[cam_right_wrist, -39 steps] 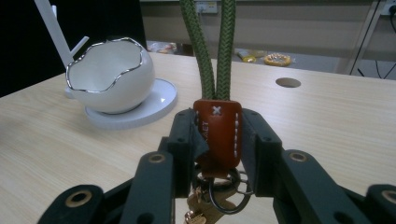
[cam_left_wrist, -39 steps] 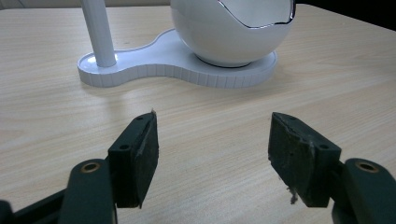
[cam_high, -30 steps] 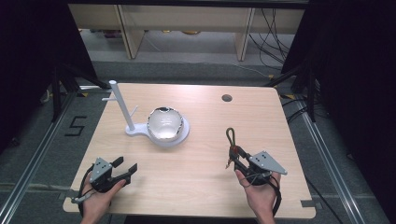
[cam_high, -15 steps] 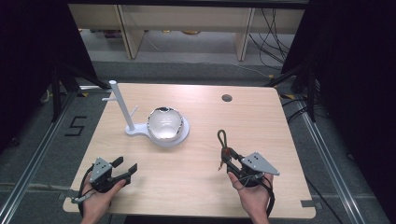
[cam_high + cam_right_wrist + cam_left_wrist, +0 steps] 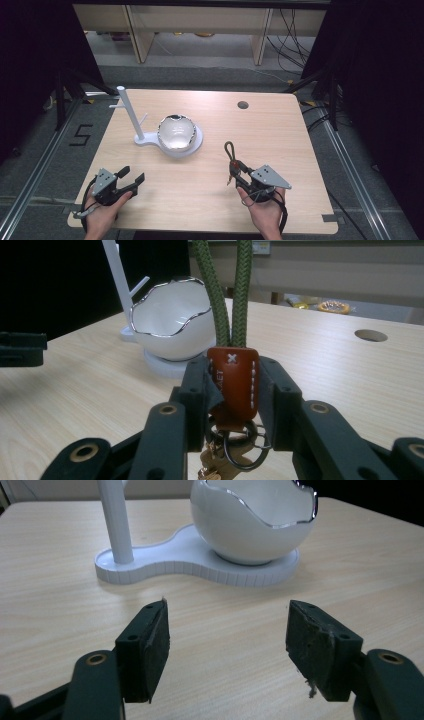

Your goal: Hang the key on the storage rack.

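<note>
Right gripper [image 5: 234, 169] sits at the near right of the wooden table [image 5: 280, 130], held in the person's right hand [image 5: 265, 212]. Its jaws are closed tight on a keychain [image 5: 233, 385], gripping the brown leather tab w/ white stitching. From the tab an olive-green cord loop [image 5: 230, 149] sticks out past the jaw tips, pointing away from the person & slightly left; in the right gripper view the cord runs up out of frame. Metal split rings & what looks like a brass key [image 5: 212, 467] hang below the tab between the jaws, partly hidden.

Left gripper [image 5: 131, 177] is at the near left in the left hand [image 5: 102, 215], jaws spread wide apart w/ nothing between them; bare tabletop shows through the gap in the left gripper view. The pads [image 5: 315, 645] look worn, w/ frayed edges.

Mid-table, a bit left of centre, stands a white stand [image 5: 147, 141]: flat base w/ an upright post [image 5: 129, 114] carrying short pegs, & a white egg-shaped bowl [image 5: 176, 133] w/ a jagged silver rim sitting on the base's wider end. Bowl looks empty from above. Keychain is well apart from the stand, to its right & nearer the person. A round cable hole [image 5: 243, 105] is at the far side of the table
</note>
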### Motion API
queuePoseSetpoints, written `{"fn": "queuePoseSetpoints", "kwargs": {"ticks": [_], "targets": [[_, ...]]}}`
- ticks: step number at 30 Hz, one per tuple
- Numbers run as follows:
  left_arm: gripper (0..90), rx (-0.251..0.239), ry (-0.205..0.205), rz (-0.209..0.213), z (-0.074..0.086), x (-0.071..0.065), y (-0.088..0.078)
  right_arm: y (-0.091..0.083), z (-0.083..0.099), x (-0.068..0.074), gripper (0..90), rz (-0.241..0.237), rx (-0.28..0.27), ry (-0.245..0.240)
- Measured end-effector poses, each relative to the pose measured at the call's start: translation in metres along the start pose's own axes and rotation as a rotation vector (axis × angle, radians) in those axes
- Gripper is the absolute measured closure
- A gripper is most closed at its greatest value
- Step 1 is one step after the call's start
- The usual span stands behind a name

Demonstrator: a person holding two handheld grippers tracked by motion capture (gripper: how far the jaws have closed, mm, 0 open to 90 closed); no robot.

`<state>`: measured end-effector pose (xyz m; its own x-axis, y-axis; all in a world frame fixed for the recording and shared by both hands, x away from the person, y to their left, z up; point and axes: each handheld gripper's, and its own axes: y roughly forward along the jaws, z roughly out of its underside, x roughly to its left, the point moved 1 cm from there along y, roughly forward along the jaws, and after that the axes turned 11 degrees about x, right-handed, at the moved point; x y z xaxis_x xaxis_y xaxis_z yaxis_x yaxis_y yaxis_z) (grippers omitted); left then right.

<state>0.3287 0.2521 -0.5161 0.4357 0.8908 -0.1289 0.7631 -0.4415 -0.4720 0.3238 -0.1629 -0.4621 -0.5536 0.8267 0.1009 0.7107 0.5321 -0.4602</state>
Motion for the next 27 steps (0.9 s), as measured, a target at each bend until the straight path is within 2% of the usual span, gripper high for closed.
{"fn": "queuePoseSetpoints", "kwargs": {"ticks": [1,2,4,6,8,10,11,12,13,14,15,17,19,20,21,22,23,25,26,27], "targets": [[33.8,0.000,0.000,0.000,0.000,0.000,0.000,0.001,0.000,0.000,68.3,-0.004,-0.003,-0.005],[34.0,-0.022,0.009,0.020,-0.002,0.000,0.000,0.002,-0.001,0.001,68.3,-0.007,-0.004,-0.010],[34.2,-0.019,0.001,0.043,-0.007,-0.006,-0.003,0.002,-0.001,0.003,68.3,-0.009,-0.004,-0.011],[34.7,-0.040,0.008,0.077,-0.012,-0.010,-0.003,0.004,-0.001,0.006,68.3,-0.012,-0.002,-0.010],[36.0,-0.038,0.014,0.086,-0.014,-0.013,-0.005,0.006,-0.003,0.008,68.3,-0.017,-0.015,-0.032],[36.5,-0.045,0.032,0.121,-0.021,-0.021,-0.006,0.007,-0.003,0.010,68.3,-0.029,-0.009,-0.033],[37.3,-0.073,0.064,0.166,-0.027,-0.026,-0.004,0.009,-0.005,0.014,68.4,-0.027,-0.013,-0.043],[37.6,-0.079,0.083,0.182,-0.030,-0.028,-0.004,0.010,-0.005,0.015,68.3,-0.038,-0.012,-0.047],[38.0,-0.084,0.088,0.197,-0.033,-0.032,-0.004,0.010,-0.006,0.017,68.3,-0.023,-0.016,-0.039],[38.3,-0.071,0.094,0.194,-0.036,-0.035,-0.006,0.012,-0.007,0.017,68.4,-0.036,-0.031,-0.056],[38.8,-0.071,0.094,0.194,-0.036,-0.035,-0.006,0.012,-0.007,0.017,68.4,-0.036,-0.031,-0.056],[39.4,-0.081,0.080,0.232,-0.046,-0.047,-0.006,0.014,-0.008,0.021,68.3,-0.044,-0.032,-0.062],[40.3,-0.080,0.083,0.254,-0.054,-0.055,-0.006,0.014,-0.009,0.024,68.3,-0.039,-0.026,-0.066],[40.7,-0.080,0.083,0.254,-0.054,-0.055,-0.006,0.014,-0.009,0.025,68.3,-0.059,-0.025,-0.067],[41.1,-0.078,0.085,0.259,-0.057,-0.059,-0.006,0.015,-0.010,0.027,68.3,-0.052,-0.030,-0.069],[41.3,-0.077,0.091,0.278,-0.063,-0.066,-0.004,0.016,-0.010,0.028,68.3,-0.064,-0.031,-0.070],[41.5,-0.077,0.091,0.278,-0.063,-0.066,-0.004,0.015,-0.010,0.029,68.4,-0.053,-0.024,-0.075],[42.5,-0.082,0.088,0.334,-0.074,-0.079,-0.001,0.016,-0.010,0.032,68.3,-0.055,-0.029,-0.079],[43.0,-0.082,0.088,0.334,-0.074,-0.079,-0.001,0.016,-0.010,0.032,68.3,-0.055,-0.029,-0.079],[43.4,-0.086,0.084,0.369,-0.080,-0.088,0.002,0.017,-0.010,0.035,68.4,-0.056,-0.036,-0.097]]}}
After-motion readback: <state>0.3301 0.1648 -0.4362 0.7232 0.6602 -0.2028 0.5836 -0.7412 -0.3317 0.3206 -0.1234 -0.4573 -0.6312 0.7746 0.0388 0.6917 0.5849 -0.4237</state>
